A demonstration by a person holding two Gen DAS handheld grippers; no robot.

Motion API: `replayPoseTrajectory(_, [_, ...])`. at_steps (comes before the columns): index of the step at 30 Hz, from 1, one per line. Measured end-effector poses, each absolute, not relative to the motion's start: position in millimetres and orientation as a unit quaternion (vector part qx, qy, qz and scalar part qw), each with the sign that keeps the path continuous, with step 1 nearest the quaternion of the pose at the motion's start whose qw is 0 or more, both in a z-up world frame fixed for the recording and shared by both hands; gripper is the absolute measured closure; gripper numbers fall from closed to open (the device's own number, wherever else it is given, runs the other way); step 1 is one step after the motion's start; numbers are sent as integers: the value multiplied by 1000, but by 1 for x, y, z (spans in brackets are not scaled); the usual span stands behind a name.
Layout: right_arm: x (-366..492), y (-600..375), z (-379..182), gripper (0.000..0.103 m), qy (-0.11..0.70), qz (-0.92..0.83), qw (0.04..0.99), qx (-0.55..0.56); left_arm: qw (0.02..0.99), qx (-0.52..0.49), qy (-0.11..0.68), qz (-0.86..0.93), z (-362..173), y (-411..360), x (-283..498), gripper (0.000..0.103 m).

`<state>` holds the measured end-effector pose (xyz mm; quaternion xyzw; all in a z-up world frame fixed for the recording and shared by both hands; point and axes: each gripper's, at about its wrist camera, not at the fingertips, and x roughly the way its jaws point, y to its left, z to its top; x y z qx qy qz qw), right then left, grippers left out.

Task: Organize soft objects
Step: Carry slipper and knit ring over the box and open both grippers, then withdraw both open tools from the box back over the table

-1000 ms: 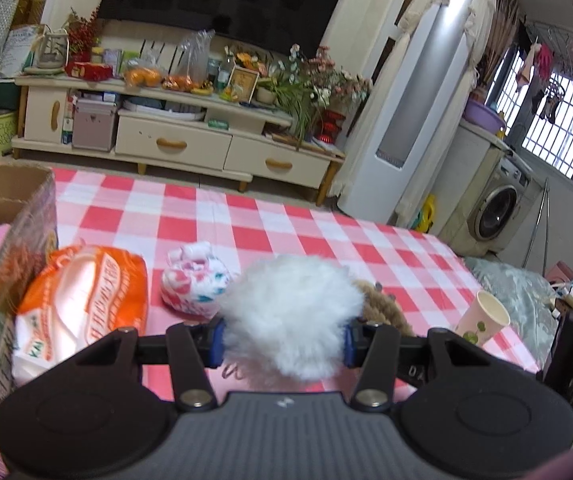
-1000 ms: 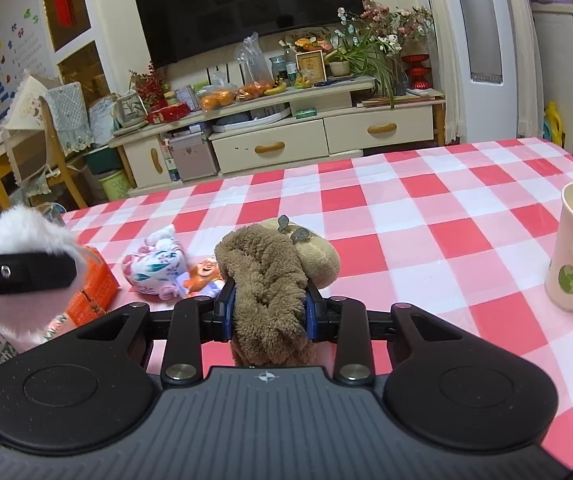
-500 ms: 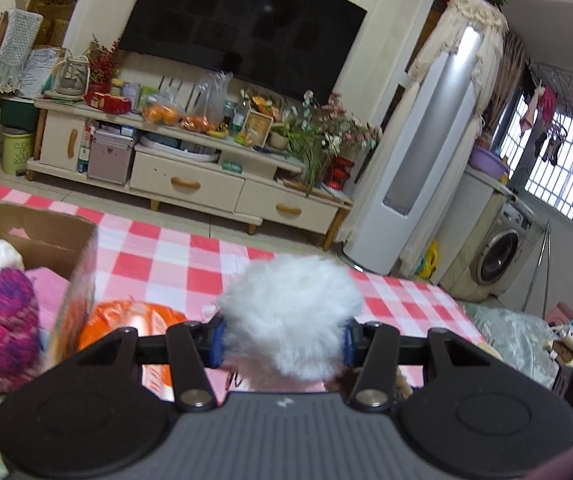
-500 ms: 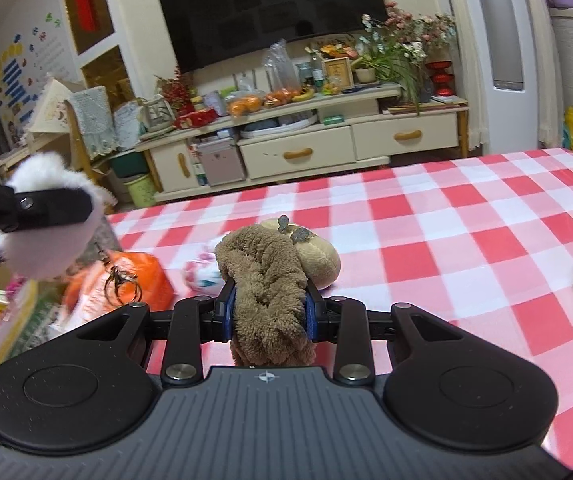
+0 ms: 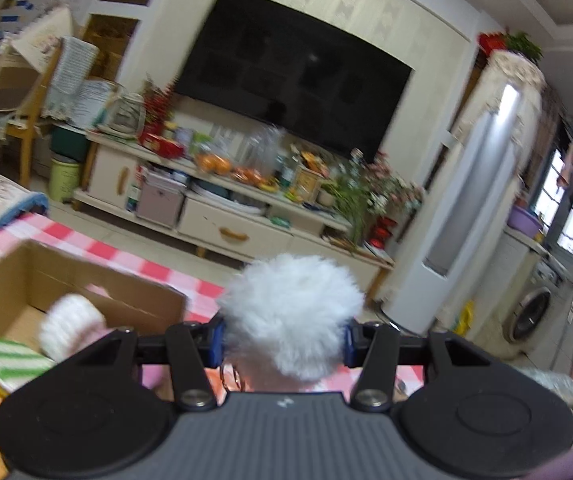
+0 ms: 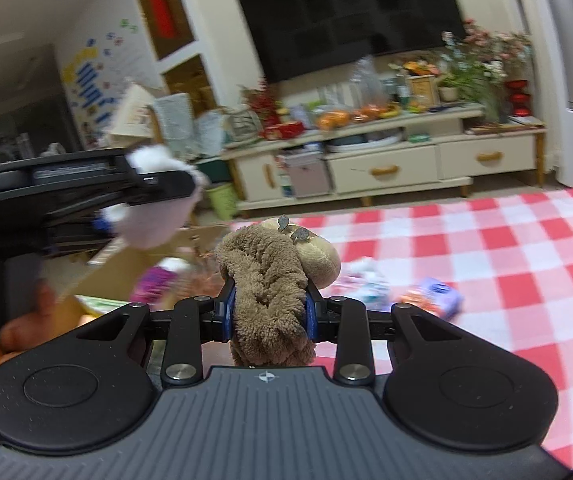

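My left gripper (image 5: 284, 344) is shut on a white fluffy pompom (image 5: 292, 312) with a key ring hanging under it. It is held up in the air beside an open cardboard box (image 5: 86, 288) at the lower left. Inside the box lie a white-and-pink knitted hat (image 5: 72, 330) and a green striped cloth (image 5: 2, 360). My right gripper (image 6: 270, 312) is shut on a brown plush toy (image 6: 270, 280) with a tan head, lifted above the red checked tablecloth (image 6: 506, 248). In the right wrist view the left gripper (image 6: 154, 184) with its pompom (image 6: 150, 224) hangs over the box (image 6: 122, 264).
Small soft toys (image 6: 370, 284) and a purple packet (image 6: 442, 296) lie on the cloth to the right of the box. A TV cabinet (image 6: 386, 160) crowded with items stands beyond the table. A tall white air conditioner (image 5: 466, 216) and a washing machine (image 5: 530, 312) are at right.
Both grippers have risen and swung left with their toys, tilting upward. The box has come into view under the left gripper. The paper cup and orange bag have left the views.
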<state>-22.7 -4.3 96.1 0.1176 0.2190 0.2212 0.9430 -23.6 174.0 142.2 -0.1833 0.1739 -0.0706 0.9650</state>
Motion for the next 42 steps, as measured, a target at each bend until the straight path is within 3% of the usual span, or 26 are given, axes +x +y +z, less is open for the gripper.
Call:
replayPoseTrajectory(11, [-36, 73, 115, 64, 215, 330, 912, 113, 968, -209, 137, 27, 148, 242, -21, 53])
replayPoseTrajectory(23, [-33, 124, 97, 61, 243, 385, 885, 100, 965, -200, 161, 62, 136, 276, -13, 52])
replayPoseTrajectory(32, [-30, 141, 83, 40, 260, 390, 882, 55, 963, -181, 191, 67, 128, 280, -10, 47])
replayPoseTrajectory(34, [-30, 138, 82, 15, 260, 387, 883, 52, 962, -177, 195, 73, 128, 280, -10, 40])
replayPoseTrajectory(36, [-33, 133, 85, 6, 255, 387, 884, 54, 962, -175, 196, 77, 128, 279, -10, 34])
replayPoseTrajectory(42, [-40, 126, 96, 3, 235, 382, 893, 43, 964, -161, 193, 82, 132, 270, -12, 21])
